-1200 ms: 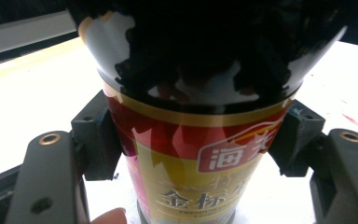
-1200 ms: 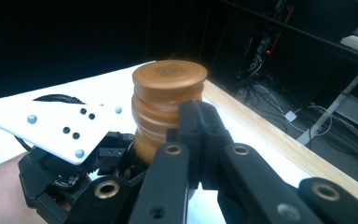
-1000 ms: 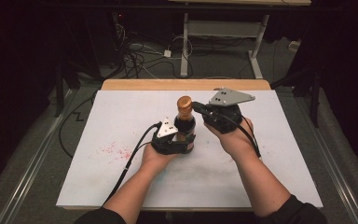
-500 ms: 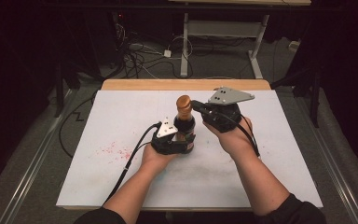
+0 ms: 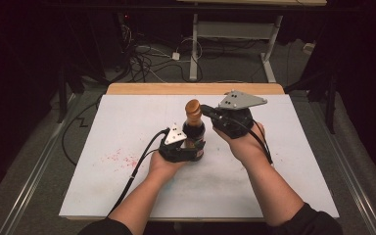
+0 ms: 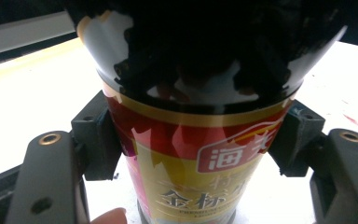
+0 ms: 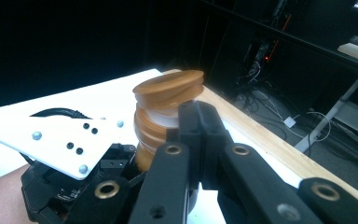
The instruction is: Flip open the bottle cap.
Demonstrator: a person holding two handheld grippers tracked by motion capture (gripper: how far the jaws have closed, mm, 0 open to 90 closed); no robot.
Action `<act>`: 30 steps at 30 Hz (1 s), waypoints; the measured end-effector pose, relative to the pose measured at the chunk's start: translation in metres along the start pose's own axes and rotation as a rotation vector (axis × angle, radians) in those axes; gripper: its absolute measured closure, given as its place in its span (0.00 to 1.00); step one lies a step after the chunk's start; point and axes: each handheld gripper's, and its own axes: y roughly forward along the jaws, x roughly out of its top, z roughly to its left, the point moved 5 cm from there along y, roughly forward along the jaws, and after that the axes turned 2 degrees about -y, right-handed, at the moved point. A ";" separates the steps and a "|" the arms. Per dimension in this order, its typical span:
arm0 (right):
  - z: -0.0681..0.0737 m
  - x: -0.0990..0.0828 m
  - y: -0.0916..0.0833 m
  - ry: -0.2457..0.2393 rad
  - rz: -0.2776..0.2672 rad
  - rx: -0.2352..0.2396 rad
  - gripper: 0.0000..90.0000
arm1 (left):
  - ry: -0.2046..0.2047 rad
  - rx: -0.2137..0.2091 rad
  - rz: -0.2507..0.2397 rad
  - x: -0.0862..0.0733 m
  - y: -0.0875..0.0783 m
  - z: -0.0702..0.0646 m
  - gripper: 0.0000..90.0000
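A dark bottle (image 5: 194, 131) with a red and gold label (image 6: 191, 177) stands upright at the middle of the white table (image 5: 284, 161). My left gripper (image 5: 190, 148) (image 6: 193, 149) is shut on its body, one pad pressed to each side. The bottle's brown cap (image 5: 193, 108) (image 7: 168, 88) looks tilted, with white showing beneath its top part. My right gripper (image 5: 204, 108) (image 7: 198, 114) comes in from the right at cap height. Its jaws are shut together, and the tips rest against the cap's side, just under the tilted top.
Red smears (image 5: 120, 157) mark the white surface left of the bottle. A wooden strip (image 5: 147, 89) runs along the table's far edge. Beyond it, cables (image 5: 147, 58) lie on the floor by a desk frame (image 5: 235, 29).
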 end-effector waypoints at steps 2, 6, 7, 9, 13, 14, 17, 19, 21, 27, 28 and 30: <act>0.000 0.001 0.000 0.000 0.001 -0.001 1.00 | 0.000 0.000 0.000 0.000 0.000 0.000 0.32; 0.000 0.003 0.000 -0.003 -0.001 0.000 1.00 | -0.003 0.000 0.000 0.000 0.000 0.000 0.32; 0.000 0.003 0.000 -0.005 -0.002 0.000 1.00 | -0.003 0.000 0.000 0.000 0.000 0.000 0.32; 0.000 0.003 0.001 -0.007 -0.002 0.000 1.00 | -0.003 0.000 0.000 0.000 0.000 0.000 0.32; 0.001 0.005 0.000 -0.005 -0.007 0.002 1.00 | -0.001 0.002 -0.003 0.000 0.000 0.000 0.32; 0.001 0.006 0.001 -0.008 -0.007 0.001 1.00 | -0.001 0.002 -0.004 0.000 0.000 0.000 0.32; 0.001 0.008 0.001 -0.012 -0.009 0.001 1.00 | -0.002 0.003 -0.006 0.000 0.000 0.000 0.32; 0.001 0.008 0.001 -0.013 -0.009 0.000 1.00 | -0.006 0.000 -0.008 0.000 0.000 0.000 0.32; 0.001 0.010 0.002 -0.012 -0.011 0.000 1.00 | -0.006 0.000 -0.006 0.000 0.000 0.000 0.32; 0.002 0.016 0.003 -0.021 -0.025 0.009 1.00 | -0.004 0.001 -0.006 -0.001 0.000 0.000 0.32; 0.002 0.016 0.003 -0.021 -0.025 0.009 1.00 | -0.003 0.002 -0.006 -0.001 0.000 0.000 0.32; 0.006 0.021 0.005 -0.026 -0.031 0.020 1.00 | -0.001 0.003 -0.006 -0.001 0.000 -0.001 0.32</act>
